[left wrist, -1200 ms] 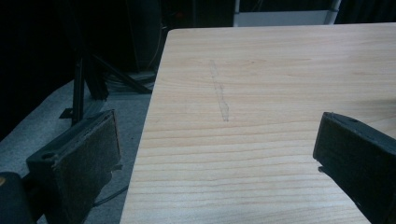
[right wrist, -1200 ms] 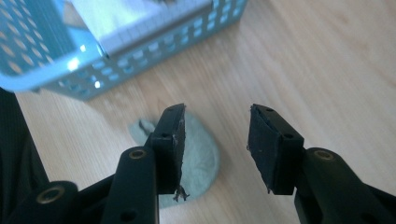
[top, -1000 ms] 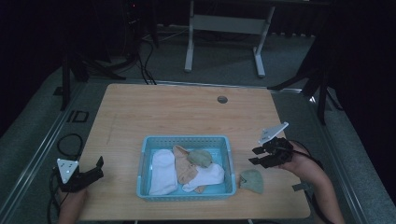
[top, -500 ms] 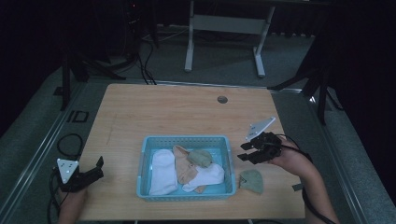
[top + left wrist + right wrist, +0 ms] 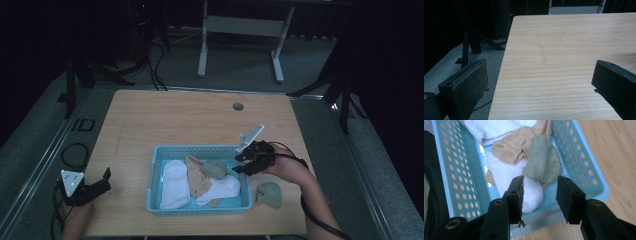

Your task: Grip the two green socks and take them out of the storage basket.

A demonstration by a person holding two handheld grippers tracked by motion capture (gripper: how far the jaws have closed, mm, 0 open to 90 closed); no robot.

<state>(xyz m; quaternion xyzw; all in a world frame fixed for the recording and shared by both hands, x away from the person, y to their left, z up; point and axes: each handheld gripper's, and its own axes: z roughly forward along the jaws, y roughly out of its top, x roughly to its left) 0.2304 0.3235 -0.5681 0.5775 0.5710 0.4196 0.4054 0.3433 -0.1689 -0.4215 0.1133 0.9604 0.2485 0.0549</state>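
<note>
A light blue perforated basket (image 5: 200, 149) sits at the front middle of the wooden table (image 5: 175, 115). Inside it lie a white sock (image 5: 172, 182), a tan sock (image 5: 196, 181) and a grey-green sock (image 5: 216, 169). Another grey-green sock (image 5: 270, 194) rests on the table just right of the basket. My right gripper (image 5: 237, 165) hovers over the basket's right rim, open, with nothing between its jaws. In the right gripper view, that gripper (image 5: 540, 180) looks down at the green sock (image 5: 544, 162) and the basket wall (image 5: 579, 157). My left gripper (image 5: 106, 181) stays open at the table's front left edge.
A round cable hole (image 5: 238, 106) sits near the table's far edge. Beyond the table stands a grey desk frame (image 5: 240, 25) on the floor. In the left gripper view, the left gripper (image 5: 540, 67) faces bare wood, with the table's left edge (image 5: 504, 65) between its jaws.
My right gripper has moved left from beside the basket to over its right rim. The left gripper has stayed still.
</note>
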